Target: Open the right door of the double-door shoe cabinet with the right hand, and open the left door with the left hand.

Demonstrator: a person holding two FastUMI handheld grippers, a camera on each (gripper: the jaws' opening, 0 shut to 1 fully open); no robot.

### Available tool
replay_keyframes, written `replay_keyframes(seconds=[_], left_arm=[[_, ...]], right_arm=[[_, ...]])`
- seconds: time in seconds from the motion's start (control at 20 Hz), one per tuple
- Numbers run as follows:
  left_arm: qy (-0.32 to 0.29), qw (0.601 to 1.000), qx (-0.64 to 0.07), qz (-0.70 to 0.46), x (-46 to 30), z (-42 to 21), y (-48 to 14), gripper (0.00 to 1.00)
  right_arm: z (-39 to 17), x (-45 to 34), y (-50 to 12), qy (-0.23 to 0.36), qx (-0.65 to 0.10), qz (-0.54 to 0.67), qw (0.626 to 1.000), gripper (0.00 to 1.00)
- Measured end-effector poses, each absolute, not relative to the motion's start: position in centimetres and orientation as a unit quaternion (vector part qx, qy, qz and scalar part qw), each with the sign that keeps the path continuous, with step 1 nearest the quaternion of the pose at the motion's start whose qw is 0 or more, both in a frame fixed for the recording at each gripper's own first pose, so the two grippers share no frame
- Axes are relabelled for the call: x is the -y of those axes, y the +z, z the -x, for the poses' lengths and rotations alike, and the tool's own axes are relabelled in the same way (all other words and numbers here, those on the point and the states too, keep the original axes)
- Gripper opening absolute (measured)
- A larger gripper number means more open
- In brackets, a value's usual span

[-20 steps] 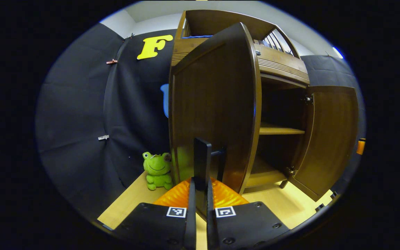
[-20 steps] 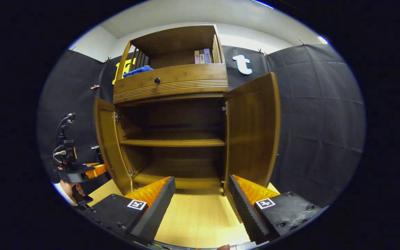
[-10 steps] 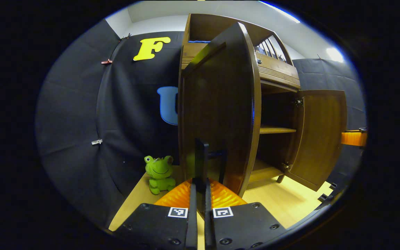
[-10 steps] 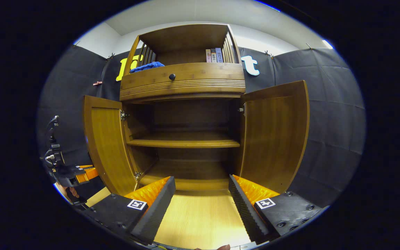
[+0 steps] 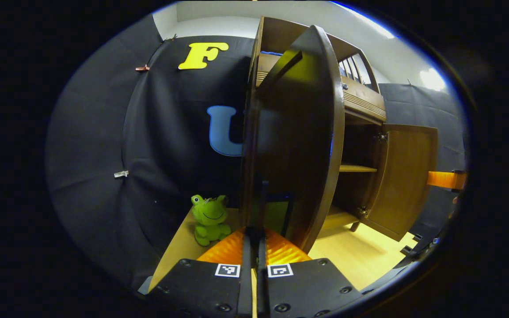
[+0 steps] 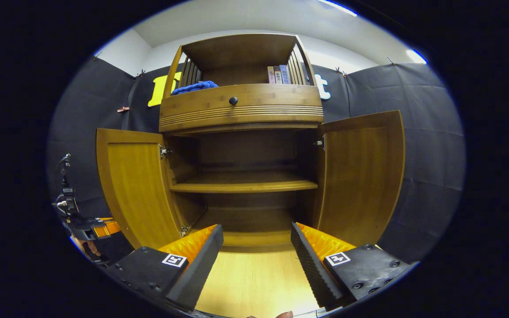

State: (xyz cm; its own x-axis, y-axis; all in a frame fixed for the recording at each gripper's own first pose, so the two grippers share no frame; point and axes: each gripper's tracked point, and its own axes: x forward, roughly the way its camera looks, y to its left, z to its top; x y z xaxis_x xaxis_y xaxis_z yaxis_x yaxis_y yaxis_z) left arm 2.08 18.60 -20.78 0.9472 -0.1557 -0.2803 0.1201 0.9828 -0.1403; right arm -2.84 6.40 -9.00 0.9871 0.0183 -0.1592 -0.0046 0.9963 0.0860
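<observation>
Left gripper (image 5: 254,238) jaws clamped on left door (image 5: 298,145) handle (image 5: 264,203) to swing it; right gripper (image 6: 256,254) jaws apart, right door (image 6: 360,176) already open.

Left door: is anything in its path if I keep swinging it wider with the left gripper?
Nothing visible blocks it. The left door stands wide open, the left gripper closed at its handle. The green frog toy sits on the floor by the wall beyond the door's outer face, apart from it.

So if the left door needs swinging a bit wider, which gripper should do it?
Probably the left gripper: its fingers sit closed at the left door's handle. The right gripper hangs open before the shelves, touching nothing.
</observation>
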Motion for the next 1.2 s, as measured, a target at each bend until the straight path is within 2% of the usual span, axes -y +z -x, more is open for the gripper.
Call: replay_keyframes(seconds=[0.15,0.3,0.35,0.45,0.5,0.75,0.8,0.85,0.9,1.2], left_arm=[[-0.070,0.985,-0.146,0.062,-18.6,-1.9,-20.7,0.07],[-0.071,0.986,-0.137,0.058,-18.6,-1.4,-20.3,0.09],[-0.075,0.987,-0.132,0.058,-18.5,-0.6,-20.1,0.06],[-0.081,0.987,-0.127,0.059,-18.3,2.0,-19.8,0.14],[-0.073,0.988,-0.122,0.054,-18.6,2.4,-19.3,0.22],[-0.065,0.991,-0.110,0.028,-17.4,4.5,-17.8,0.85],[-0.063,0.992,-0.110,0.027,-17.1,4.7,-17.7,0.92],[-0.061,0.992,-0.109,0.029,-16.6,4.8,-17.4,0.89],[-0.060,0.992,-0.106,0.031,-16.0,4.9,-17.1,0.94],[-0.062,0.994,-0.089,0.031,-11.4,4.2,-14.5,0.93]], right_arm=[[3.5,-6.9,-9.3,0.004,-0.085,-0.045,0.995,0.99],[4.0,-6.9,-9.5,0.004,-0.092,-0.042,0.995,0.96],[4.1,-6.8,-9.5,0.004,-0.091,-0.043,0.995,0.98],[4.1,-6.7,-9.3,0.001,-0.087,-0.044,0.995,0.98],[4.0,-6.7,-9.3,0.001,-0.087,-0.044,0.995,0.98],[3.7,-6.3,-8.9,0.000,-0.078,-0.049,0.996,0.98],[3.6,-6.1,-8.8,0.000,-0.075,-0.051,0.996,0.96],[3.6,-5.8,-8.7,-0.002,-0.073,-0.052,0.996,0.96],[3.5,-5.4,-8.7,-0.003,-0.070,-0.051,0.996,0.96],[2.5,-3.1,-7.8,0.006,-0.058,-0.057,0.997,0.98]])
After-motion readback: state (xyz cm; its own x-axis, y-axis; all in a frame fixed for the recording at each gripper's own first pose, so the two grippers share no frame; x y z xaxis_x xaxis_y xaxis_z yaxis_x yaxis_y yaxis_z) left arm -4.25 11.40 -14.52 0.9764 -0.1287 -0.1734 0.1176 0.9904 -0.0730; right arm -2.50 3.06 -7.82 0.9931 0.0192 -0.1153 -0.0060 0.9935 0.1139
